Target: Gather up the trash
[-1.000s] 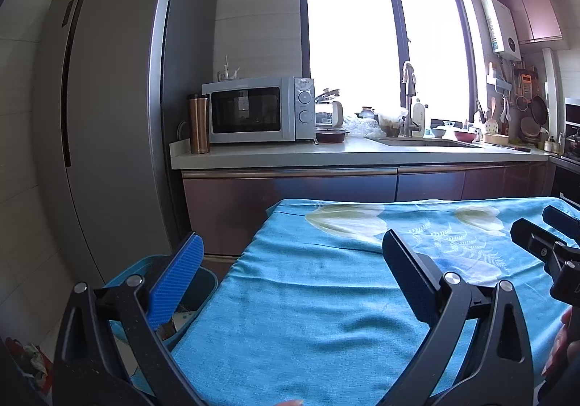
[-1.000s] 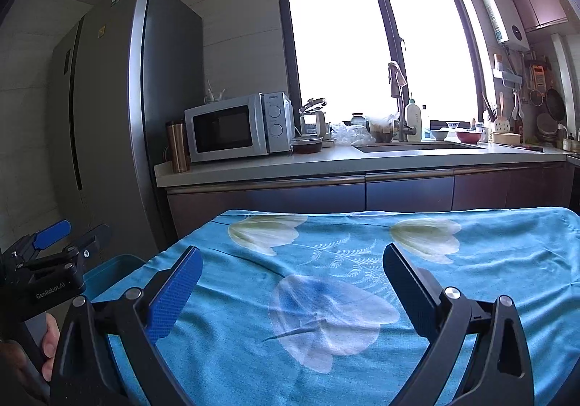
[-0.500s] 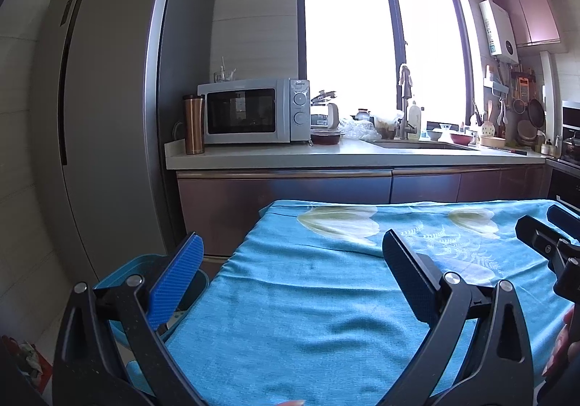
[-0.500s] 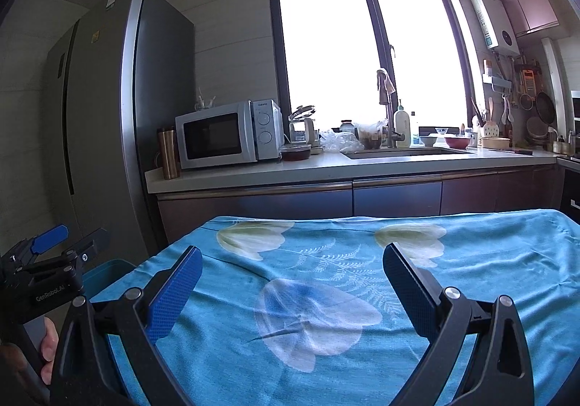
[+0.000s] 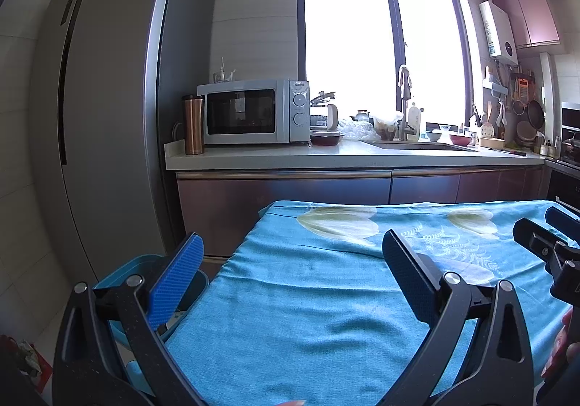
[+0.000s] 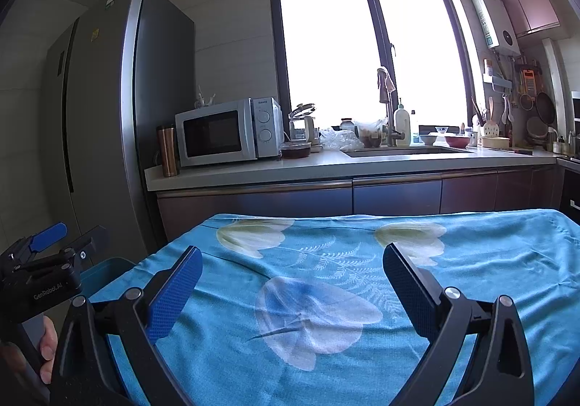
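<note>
My left gripper [image 5: 290, 279] is open and holds nothing; it hovers over the left end of a table under a blue flowered cloth [image 5: 308, 315]. Just off that end, low down, stands a blue bin [image 5: 145, 264], partly hidden behind my left finger [image 5: 177, 282], with a scrap showing inside. My right gripper [image 6: 290, 286] is also open and holds nothing, above the middle of the cloth [image 6: 326, 333]. Each gripper shows in the other's view: the right gripper [image 5: 554, 243] at the right edge, the left gripper [image 6: 43, 261] at the left edge with the bin [image 6: 105, 272] below it. No trash shows on the cloth.
A tall grey fridge [image 5: 108, 116] stands behind the bin. Beyond the table runs a counter [image 5: 344, 156] with a microwave [image 5: 250, 112], a copper tumbler [image 5: 194, 125], a sink and dishes. Something red [image 5: 21, 355] lies on the floor at bottom left.
Both views have shifted only slightly. Less of the bin's inside shows in the left wrist view than a second ago. Both grippers have stayed open with nothing in them.
</note>
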The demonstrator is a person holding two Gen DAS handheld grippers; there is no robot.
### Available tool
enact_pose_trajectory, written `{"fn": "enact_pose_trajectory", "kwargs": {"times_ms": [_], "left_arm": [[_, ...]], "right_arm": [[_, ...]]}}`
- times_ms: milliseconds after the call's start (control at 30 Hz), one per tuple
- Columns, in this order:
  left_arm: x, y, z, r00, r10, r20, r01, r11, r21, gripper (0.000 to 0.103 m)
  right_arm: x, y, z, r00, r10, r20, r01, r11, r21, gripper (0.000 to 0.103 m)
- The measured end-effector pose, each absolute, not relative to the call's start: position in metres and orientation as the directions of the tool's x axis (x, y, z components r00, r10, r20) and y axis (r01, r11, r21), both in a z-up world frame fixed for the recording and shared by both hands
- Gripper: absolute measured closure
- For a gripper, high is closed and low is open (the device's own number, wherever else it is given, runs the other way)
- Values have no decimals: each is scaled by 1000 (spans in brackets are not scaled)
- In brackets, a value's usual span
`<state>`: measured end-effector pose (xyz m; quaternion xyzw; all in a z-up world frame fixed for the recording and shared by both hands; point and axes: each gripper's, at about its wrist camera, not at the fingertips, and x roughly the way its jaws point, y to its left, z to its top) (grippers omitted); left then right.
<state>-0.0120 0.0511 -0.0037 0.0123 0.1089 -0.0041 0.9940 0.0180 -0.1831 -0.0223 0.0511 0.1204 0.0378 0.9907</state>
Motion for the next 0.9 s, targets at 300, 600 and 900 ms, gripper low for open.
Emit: {"fn": "enact_pose_trajectory", "kwargs": {"times_ms": [300,600,900], "left_arm": [[-10,52,-4,977,-10,-212,15,1000,21,6],[-11,51,-5,978,-7,-208,12,1000,23,6],[-11,50,-4,978,-8,-208,13,1000,23,6]], "right_arm": [[20,-184,-23,967,82,-240,-57,992,110,7],[21,-185,-24,967,80,-243,-54,992,114,7],[21,-186,-24,967,81,-243,-53,992,117,7]]}}
